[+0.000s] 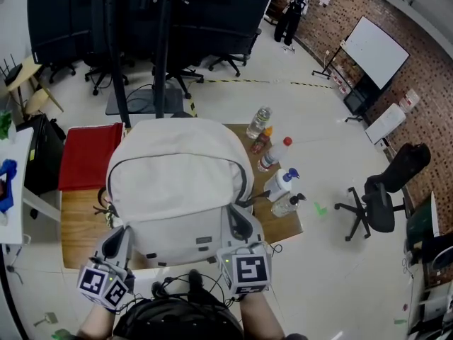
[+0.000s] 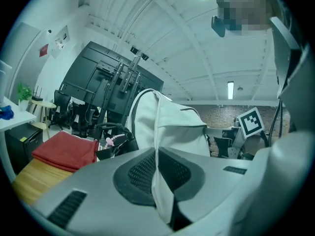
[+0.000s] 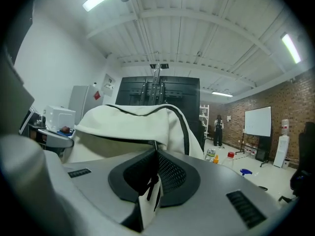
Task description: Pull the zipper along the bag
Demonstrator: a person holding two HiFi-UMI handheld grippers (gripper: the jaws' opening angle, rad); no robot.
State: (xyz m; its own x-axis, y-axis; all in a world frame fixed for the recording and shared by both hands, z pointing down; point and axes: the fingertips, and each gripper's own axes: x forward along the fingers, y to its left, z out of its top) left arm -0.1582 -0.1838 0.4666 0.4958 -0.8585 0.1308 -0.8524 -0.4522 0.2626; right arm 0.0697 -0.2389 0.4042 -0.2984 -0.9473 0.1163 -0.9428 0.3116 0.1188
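Note:
A cream backpack [image 1: 177,190] lies on the wooden table [image 1: 79,227], its dark zipper [image 1: 177,156] arcing across the top. My left gripper [image 1: 117,243] is at the bag's near left corner, shut on a fold of the bag's cream fabric [image 2: 163,200]; in the left gripper view the left gripper [image 2: 157,156] has its jaws pressed together on it. My right gripper [image 1: 239,227] is at the near right side, by the zipper's right end. In the right gripper view the right gripper [image 3: 156,156] is shut on a white pull tab [image 3: 147,205] with a black cord.
A red cloth [image 1: 88,156] lies at the table's left. Along the right edge stand two bottles [image 1: 258,122] [image 1: 273,154] and two spray bottles [image 1: 282,183] [image 1: 289,204]. A black stand [image 1: 163,48] rises behind the table; an office chair [image 1: 379,197] is to the right.

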